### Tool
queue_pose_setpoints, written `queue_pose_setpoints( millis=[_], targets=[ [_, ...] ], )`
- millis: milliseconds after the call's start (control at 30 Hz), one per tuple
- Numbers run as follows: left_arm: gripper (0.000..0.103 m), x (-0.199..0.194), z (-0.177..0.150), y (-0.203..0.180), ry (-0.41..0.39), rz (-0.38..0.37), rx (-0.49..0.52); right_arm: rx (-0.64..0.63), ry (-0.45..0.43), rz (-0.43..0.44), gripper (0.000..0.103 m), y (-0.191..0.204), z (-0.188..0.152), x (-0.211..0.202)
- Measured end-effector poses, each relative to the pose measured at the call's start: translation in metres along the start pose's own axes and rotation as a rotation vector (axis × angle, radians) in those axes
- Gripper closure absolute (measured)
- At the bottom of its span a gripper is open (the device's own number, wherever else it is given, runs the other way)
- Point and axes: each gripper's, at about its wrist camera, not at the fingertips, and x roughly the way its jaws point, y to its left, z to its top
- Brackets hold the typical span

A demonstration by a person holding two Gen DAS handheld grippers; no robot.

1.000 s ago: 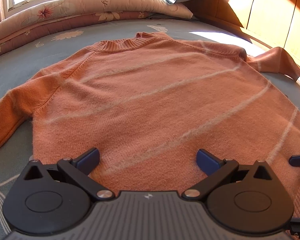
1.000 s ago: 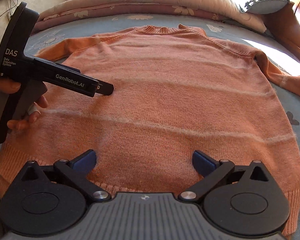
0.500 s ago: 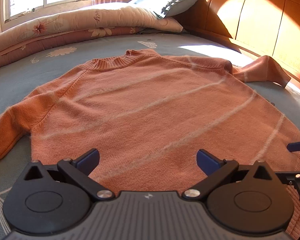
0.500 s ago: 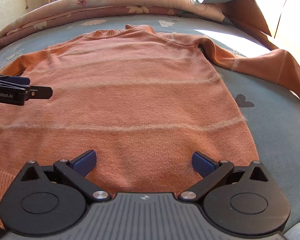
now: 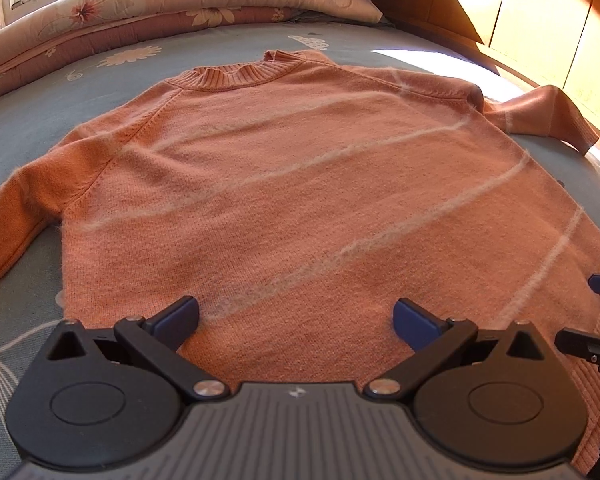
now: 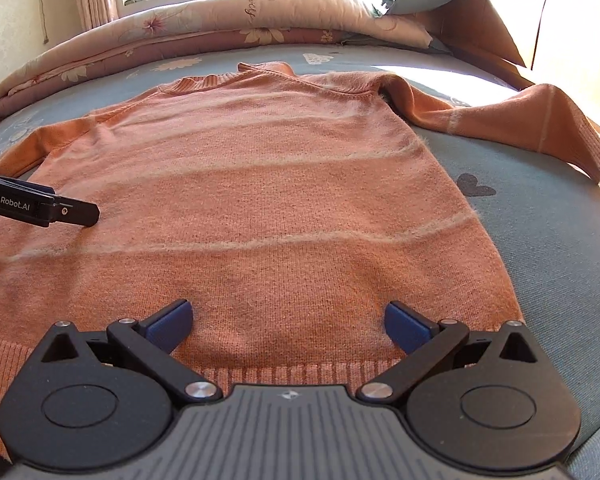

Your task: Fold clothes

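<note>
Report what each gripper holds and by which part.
Nothing: left gripper and right gripper hover open-jawed over the striped orange knit sweater.

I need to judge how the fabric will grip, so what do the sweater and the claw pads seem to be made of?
The sweater looks like soft fuzzy knit, maybe wool or acrylic: visible stitches, ribbed hem, fluffy pale stripes. The pads look like smooth matte blue plastic or rubber; which one is unclear.

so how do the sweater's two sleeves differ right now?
The left sleeve lies close along the body, cuff out of frame; the right sleeve splays away from the body, ribbed cuff visible near the bed edge. The right sleeve catches sunlight; the left sits in shade. Both are orange knit, flat on the bed.
</note>
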Motion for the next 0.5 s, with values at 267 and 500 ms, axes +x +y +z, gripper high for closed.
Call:
queue_pose_setpoints(
  millis=[267,500],
  targets=[
    [0.001,-0.006,0.002,0.035,-0.064,-0.016,-0.174,-0.003,-0.011,-0.011,0.0,0.002,-0.002,0.0],
    [0.001,-0.001,0.001,0.029,-0.082,-0.036,-0.144,0.004,-0.017,-0.023,0.0,0.003,-0.002,0.001]
  ],
)
